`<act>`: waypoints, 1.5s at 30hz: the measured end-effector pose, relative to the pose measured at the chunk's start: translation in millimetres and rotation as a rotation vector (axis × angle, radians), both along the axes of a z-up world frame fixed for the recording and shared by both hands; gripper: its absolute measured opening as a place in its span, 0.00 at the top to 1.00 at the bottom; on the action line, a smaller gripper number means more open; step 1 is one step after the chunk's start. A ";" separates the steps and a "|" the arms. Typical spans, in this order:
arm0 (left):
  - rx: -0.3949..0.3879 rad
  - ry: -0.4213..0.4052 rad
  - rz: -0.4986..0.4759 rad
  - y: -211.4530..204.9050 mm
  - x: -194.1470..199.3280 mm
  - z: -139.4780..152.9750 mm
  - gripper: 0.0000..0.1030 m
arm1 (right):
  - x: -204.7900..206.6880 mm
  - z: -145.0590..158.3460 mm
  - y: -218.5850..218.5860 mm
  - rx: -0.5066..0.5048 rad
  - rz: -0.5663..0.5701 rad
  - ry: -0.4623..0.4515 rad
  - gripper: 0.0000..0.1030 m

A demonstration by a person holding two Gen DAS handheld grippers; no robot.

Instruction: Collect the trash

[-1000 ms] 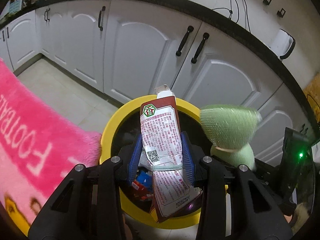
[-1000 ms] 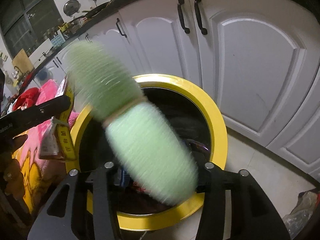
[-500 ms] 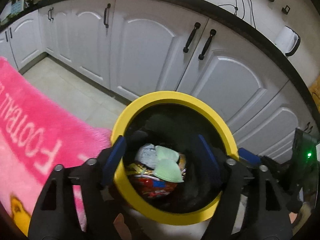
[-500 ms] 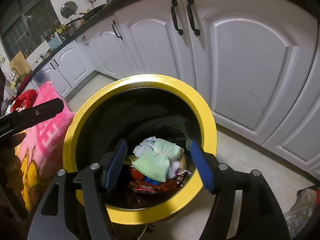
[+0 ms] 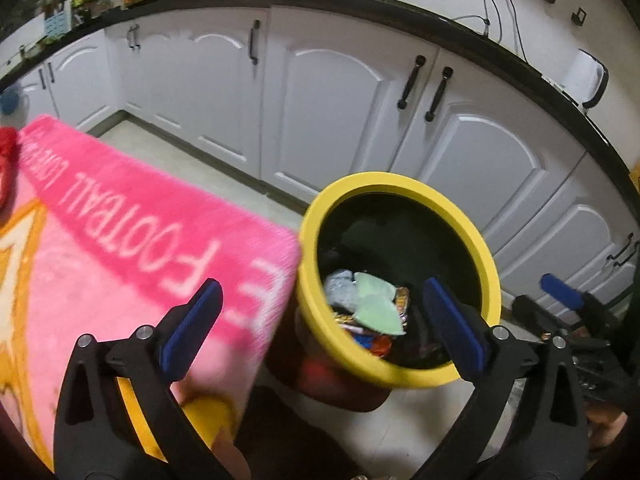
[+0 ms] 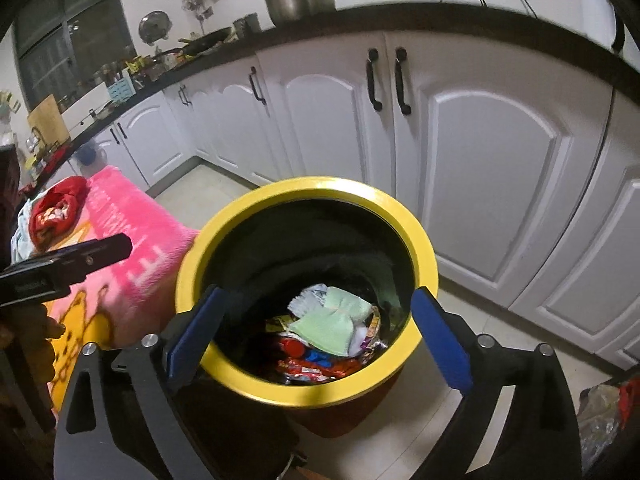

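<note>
A yellow-rimmed bin (image 5: 404, 184) (image 6: 304, 186) stands on the kitchen floor before white cabinets. Inside it lie a pale green foam wrap (image 5: 378, 308) (image 6: 332, 322) and several coloured snack wrappers (image 6: 316, 364). My left gripper (image 5: 324, 330) hovers above the bin's near left edge, its jaws still opening wide with nothing between the pads. My right gripper (image 6: 318, 338) hangs over the bin's near rim, its jaws also opening and holding nothing. The right gripper's blue pad (image 5: 560, 290) shows at the left wrist view's right edge. The left gripper's black finger (image 6: 68, 262) shows at the right wrist view's left.
A pink blanket with white lettering (image 5: 132, 240) (image 6: 132, 248) covers a surface left of the bin. A red wrapper (image 6: 56, 210) lies on its far end. White cabinet doors (image 6: 480, 184) stand close behind the bin. A crumpled bag (image 6: 600, 412) lies on the floor at right.
The printed wrapper left my left gripper and the green foam wrap left my right one; both now lie in the bin. Both grippers opened wide and pulled back and up from the bin.
</note>
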State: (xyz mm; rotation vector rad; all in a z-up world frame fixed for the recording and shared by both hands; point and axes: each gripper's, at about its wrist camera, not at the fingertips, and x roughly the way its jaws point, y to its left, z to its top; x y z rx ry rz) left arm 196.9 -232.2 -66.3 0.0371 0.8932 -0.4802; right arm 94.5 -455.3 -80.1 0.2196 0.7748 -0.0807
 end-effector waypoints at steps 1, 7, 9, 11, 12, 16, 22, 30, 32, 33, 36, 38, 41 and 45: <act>0.000 -0.002 0.004 4.4 -2.2 1.3 0.11 | -2.6 4.4 5.2 -0.012 0.002 -0.009 0.07; 0.023 -0.057 0.059 40.3 -23.2 13.0 0.11 | -12.5 24.6 33.6 -0.032 0.025 -0.040 0.06; 0.029 -0.081 0.080 53.9 -31.5 18.6 0.11 | -13.5 32.8 42.6 -0.026 0.033 -0.048 0.06; 0.032 -0.103 0.096 63.0 -37.6 23.8 0.11 | -15.3 43.9 53.8 -0.032 0.040 -0.070 0.06; 0.032 -0.116 0.104 68.8 -41.3 27.3 0.11 | -16.2 49.3 57.9 -0.036 0.040 -0.084 0.06; 0.031 -0.160 0.141 88.0 -53.4 40.1 0.10 | -22.8 67.1 75.7 -0.038 0.038 -0.126 0.06; 0.018 -0.245 0.194 115.8 -77.5 58.6 0.10 | -41.8 78.6 104.6 -0.061 0.016 -0.184 0.06; -0.005 -0.372 0.238 139.4 -113.4 66.6 0.10 | -82.7 81.7 141.0 -0.187 -0.004 -0.358 0.06; -0.008 -0.404 0.246 142.9 -123.6 64.9 0.10 | -95.5 79.6 149.6 -0.222 -0.002 -0.424 0.06; -0.008 -0.410 0.248 143.7 -126.5 63.9 0.10 | -99.4 77.6 152.0 -0.233 -0.008 -0.435 0.06; -0.006 -0.443 0.243 146.1 -137.5 59.9 0.10 | -110.7 68.4 156.6 -0.251 -0.024 -0.454 0.06; -0.005 -0.462 0.248 148.9 -145.1 54.9 0.10 | -118.5 61.8 160.5 -0.283 -0.027 -0.465 0.06; -0.013 -0.474 0.265 154.4 -153.3 47.7 0.10 | -127.0 59.8 165.6 -0.301 -0.022 -0.505 0.06; -0.037 -0.480 0.279 163.5 -160.6 42.6 0.10 | -136.1 60.7 175.2 -0.331 0.017 -0.564 0.06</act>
